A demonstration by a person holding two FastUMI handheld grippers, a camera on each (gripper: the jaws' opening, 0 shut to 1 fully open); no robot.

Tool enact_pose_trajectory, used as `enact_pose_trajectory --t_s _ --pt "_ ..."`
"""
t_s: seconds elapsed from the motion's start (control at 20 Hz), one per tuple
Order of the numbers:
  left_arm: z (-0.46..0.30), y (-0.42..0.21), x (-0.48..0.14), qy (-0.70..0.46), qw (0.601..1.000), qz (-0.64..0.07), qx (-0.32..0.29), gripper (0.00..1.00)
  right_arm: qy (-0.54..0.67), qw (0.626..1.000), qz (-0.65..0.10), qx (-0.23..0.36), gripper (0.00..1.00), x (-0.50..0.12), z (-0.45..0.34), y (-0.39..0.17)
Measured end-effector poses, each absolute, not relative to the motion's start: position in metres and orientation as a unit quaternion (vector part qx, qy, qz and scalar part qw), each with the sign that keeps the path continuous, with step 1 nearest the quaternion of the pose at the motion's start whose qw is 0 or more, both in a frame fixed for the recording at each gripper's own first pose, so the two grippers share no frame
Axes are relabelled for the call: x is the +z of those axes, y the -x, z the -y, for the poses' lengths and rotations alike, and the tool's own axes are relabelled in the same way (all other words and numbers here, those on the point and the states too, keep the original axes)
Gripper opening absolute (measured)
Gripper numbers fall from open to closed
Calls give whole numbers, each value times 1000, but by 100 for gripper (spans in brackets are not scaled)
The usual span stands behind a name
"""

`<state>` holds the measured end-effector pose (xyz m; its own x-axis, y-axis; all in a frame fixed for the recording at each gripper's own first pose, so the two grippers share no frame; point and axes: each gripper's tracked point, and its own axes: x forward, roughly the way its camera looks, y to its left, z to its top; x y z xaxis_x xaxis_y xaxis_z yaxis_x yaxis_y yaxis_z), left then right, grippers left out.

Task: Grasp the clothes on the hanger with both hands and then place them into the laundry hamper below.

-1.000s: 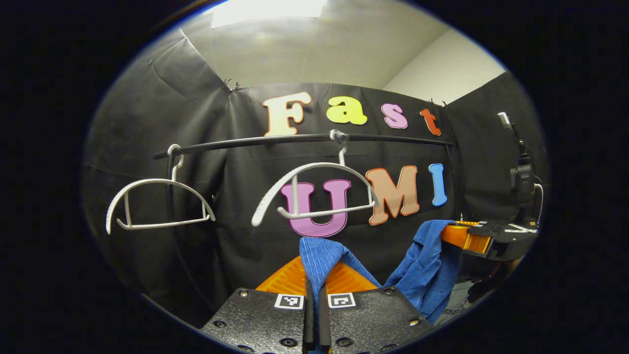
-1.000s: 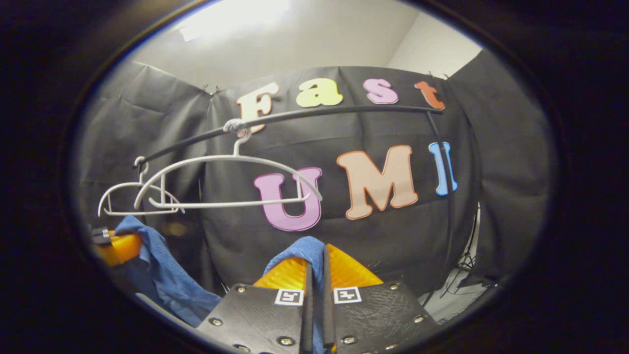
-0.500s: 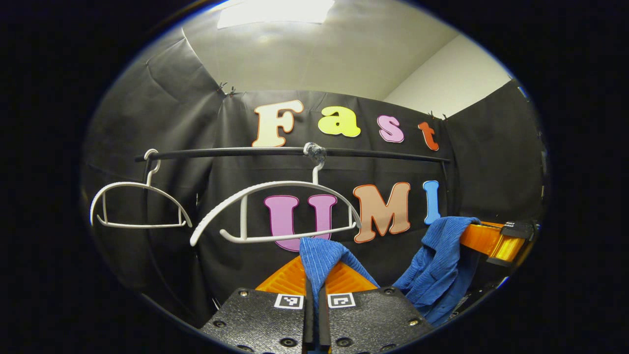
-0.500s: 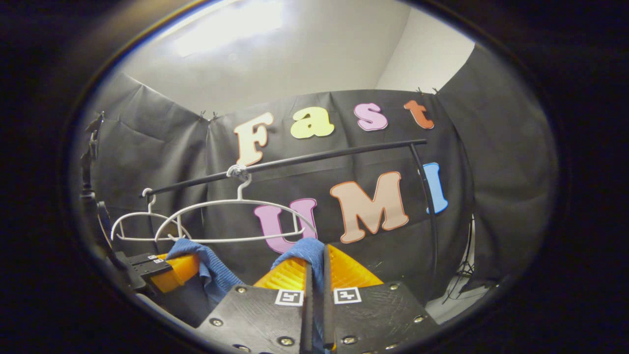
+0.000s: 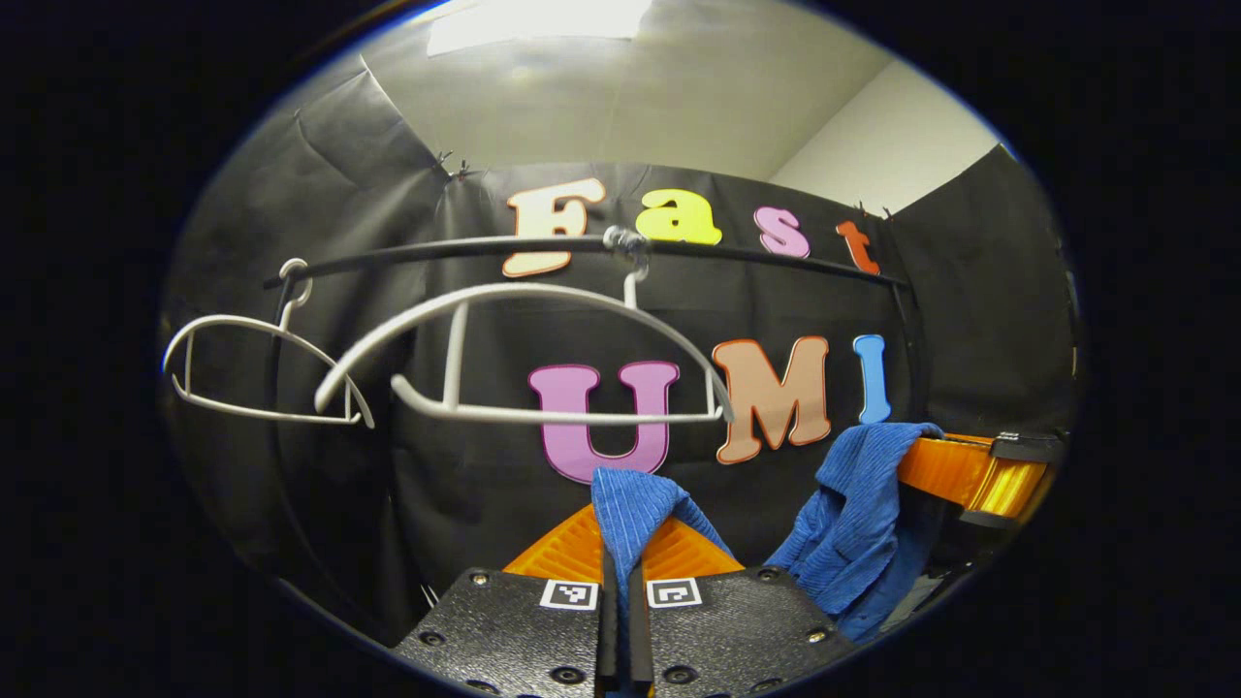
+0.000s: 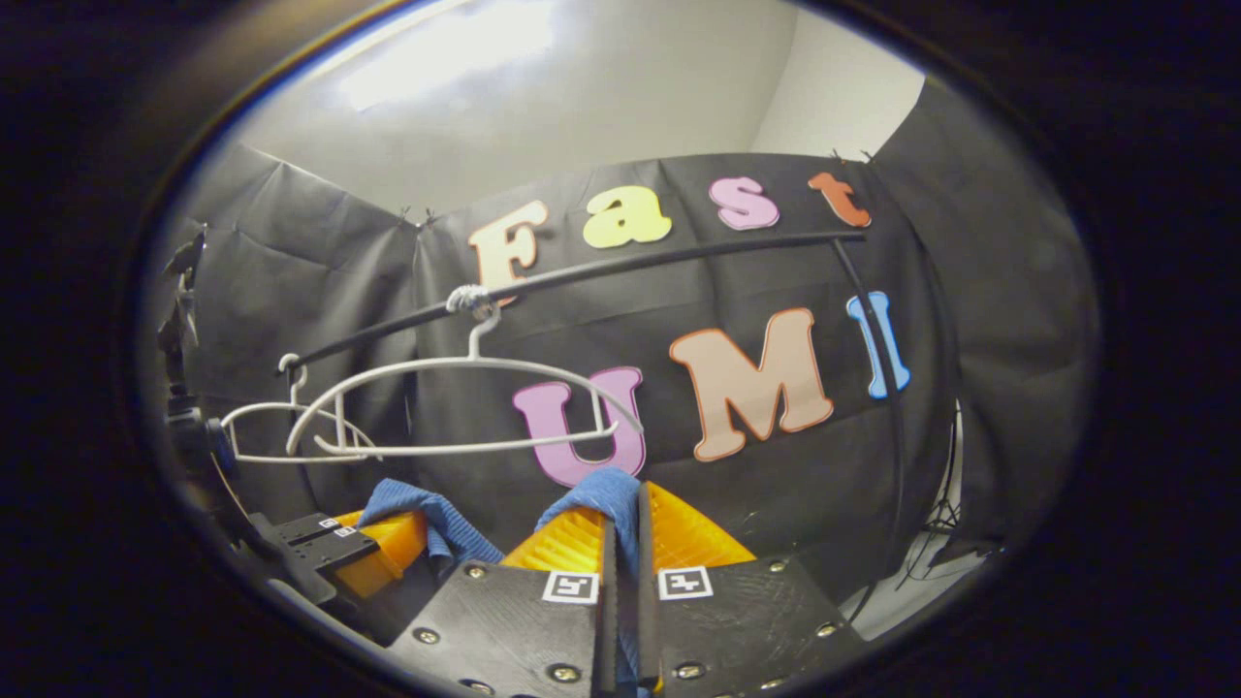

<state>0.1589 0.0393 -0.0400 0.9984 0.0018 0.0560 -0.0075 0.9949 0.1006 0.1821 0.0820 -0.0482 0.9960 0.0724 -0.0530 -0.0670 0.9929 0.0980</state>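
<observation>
A blue cloth garment [image 5: 630, 499] is off the hanger and pinched in my left gripper [image 5: 620, 548], whose orange fingers are shut on a fold of it. The rest of the garment [image 5: 853, 514] drapes to the right, over the right gripper's orange fingers [image 5: 955, 470]. In the right gripper view my right gripper [image 6: 620, 543] is shut on another blue fold [image 6: 606, 490]. The left gripper [image 6: 383, 548] sits close at lower left with cloth [image 6: 431, 509] over it. A bare white hanger [image 5: 524, 354] [image 6: 456, 407] hangs on the black rail [image 5: 465, 250] [image 6: 630, 267], above and behind both grippers.
A second bare white hanger [image 5: 252, 373] [image 6: 257, 431] hangs at the rail's left end. The rail's upright post [image 6: 887, 388] runs down on the right, with stand legs [image 6: 936, 538] near the floor. A dark device [image 6: 184, 427] is mounted at the far left.
Both grippers keep their hold on the blue garment. The hanger now sits higher and larger in the left gripper view. The left gripper has drawn nearer in the right gripper view.
</observation>
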Motion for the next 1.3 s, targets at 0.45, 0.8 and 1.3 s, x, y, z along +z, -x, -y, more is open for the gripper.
enact_pose_trajectory --t_s 0.45,0.8,1.3 --pt "-78 -187 -154 -39 998 -27 34 4 -76 991 -109 31 8 -187 -88 -213" --pt "-91 -188 -250 -15 996 -75 41 4 -54 984 -171 7 8 -296 -87 -206" --pt "-110 -178 -401 -42 973 -225 31 5 -44 949 -309 -39 10 -444 -58 -164"
